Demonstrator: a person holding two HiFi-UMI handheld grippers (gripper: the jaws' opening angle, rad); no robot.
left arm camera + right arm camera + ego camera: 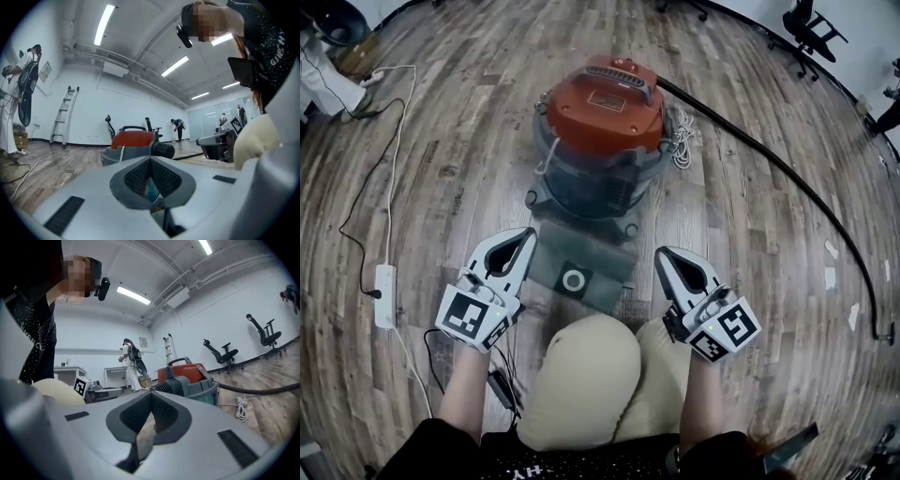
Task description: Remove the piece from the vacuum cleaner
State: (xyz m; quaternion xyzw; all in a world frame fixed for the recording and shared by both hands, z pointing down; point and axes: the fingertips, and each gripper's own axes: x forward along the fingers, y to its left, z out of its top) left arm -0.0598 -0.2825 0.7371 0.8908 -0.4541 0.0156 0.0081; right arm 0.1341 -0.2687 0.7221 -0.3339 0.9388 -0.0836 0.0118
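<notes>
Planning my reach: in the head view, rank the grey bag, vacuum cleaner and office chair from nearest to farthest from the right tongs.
From the right tongs:
1. grey bag, just left.
2. vacuum cleaner, ahead-left.
3. office chair, far ahead-right.

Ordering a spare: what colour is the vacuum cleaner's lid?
Orange-red lid, clearest in the head view.

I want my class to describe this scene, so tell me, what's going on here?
A person kneels on a wooden floor facing a red-topped vacuum cleaner, a gripper in each hand. The left gripper and right gripper are both shut and empty, one either side of a flat grey piece with a white ring, which lies on the floor between the vacuum cleaner and the person's knees. A black hose runs off to the right.
</notes>
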